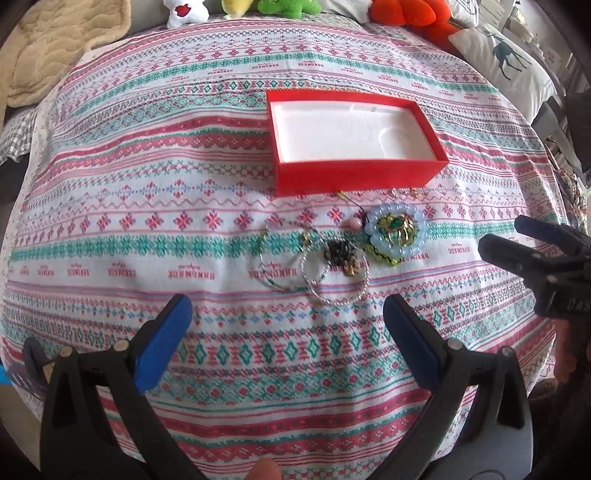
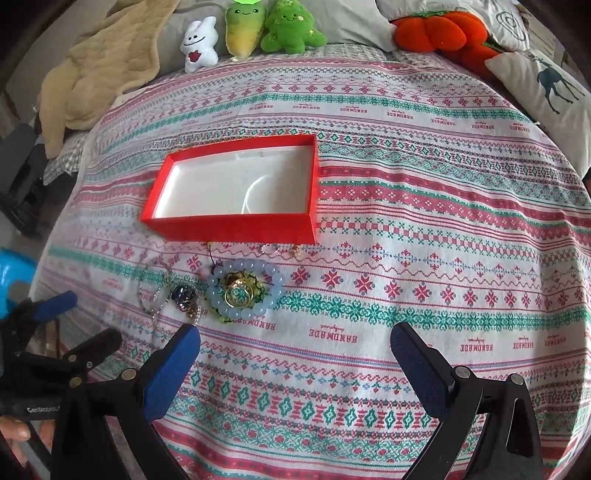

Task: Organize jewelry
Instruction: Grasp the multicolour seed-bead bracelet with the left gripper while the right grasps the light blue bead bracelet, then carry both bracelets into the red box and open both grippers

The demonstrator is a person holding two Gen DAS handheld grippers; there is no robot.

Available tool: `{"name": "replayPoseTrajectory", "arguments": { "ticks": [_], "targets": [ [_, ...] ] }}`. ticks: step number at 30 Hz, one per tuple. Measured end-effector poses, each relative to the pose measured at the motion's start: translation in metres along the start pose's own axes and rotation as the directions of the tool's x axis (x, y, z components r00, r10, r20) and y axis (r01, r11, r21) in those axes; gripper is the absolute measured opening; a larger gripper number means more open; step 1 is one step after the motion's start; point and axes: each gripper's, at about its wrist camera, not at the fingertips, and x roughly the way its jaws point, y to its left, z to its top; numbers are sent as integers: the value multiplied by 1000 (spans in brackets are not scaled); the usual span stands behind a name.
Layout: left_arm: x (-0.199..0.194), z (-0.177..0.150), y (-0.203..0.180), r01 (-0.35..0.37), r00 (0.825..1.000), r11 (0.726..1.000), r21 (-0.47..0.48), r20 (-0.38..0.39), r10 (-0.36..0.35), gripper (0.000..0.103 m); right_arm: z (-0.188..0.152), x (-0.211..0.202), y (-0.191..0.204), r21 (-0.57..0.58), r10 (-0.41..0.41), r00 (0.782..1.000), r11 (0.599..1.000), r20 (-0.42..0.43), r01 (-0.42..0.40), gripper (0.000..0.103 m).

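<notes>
- the left tool (image 1: 284, 306) is held wide open and empty, hovering low over the patterned cloth (image 1: 147, 184) with the silver bangle (image 1: 334, 278) just ahead of its blue pads (image 1: 164, 347); the spread is judged ready to straddle a piece.
- the right tool (image 2: 295, 343) is likewise spread apart with nothing between its fingers, aimed at bare cloth to the right of the jewelry, so a leftward shift would be needed.
- the jewelry is gathered in one loose pile close in front of the red box (image 1: 354, 173): thin bangles, a dark beaded piece (image 1: 338, 253), and a pale blue bead bracelet (image 1: 397, 230) with gold and green items lying inside its ring.
- small gold pieces (image 2: 280, 251) lie just beside the box's near wall.
- the box is set open, its white lining bare, presumably to receive the pieces.
- wide free cloth is left to the right; the pile is tangled and overlapping, so snagging neighbours is a risk.
- plush toys (image 2: 255, 33) and pillows line the far edge, well apart.
</notes>
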Motion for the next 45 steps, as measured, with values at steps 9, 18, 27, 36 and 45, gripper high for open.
{"name": "replayPoseTrajectory", "arguments": {
  "ticks": [9, 18, 27, 36, 45],
  "targets": [
    [30, 19, 36, 151, 987, 979, -140, -39, -158, 72, 13, 37, -16, 105, 116, 989, 989, -97, -106, 73],
    [57, 22, 41, 140, 984, 980, -142, -87, -153, 41, 17, 65, -36, 197, 180, 976, 968, -125, -154, 42],
    [72, 28, 39, 105, 986, 987, -119, -115, -119, 24, 19, 80, -26, 207, 211, 970, 961, -124, -182, 27],
    [82, 42, 23, 71, 990, 993, -100, -112, -82, 4, 26, 98, 5, 158, 167, 978, 977, -122, -147, 12],
    [55, 40, 19, 112, 992, 990, -80, -45, -116, 4, 27, 77, 18, 145, 168, 984, 977, -65, -157, 12]
  ]
}}
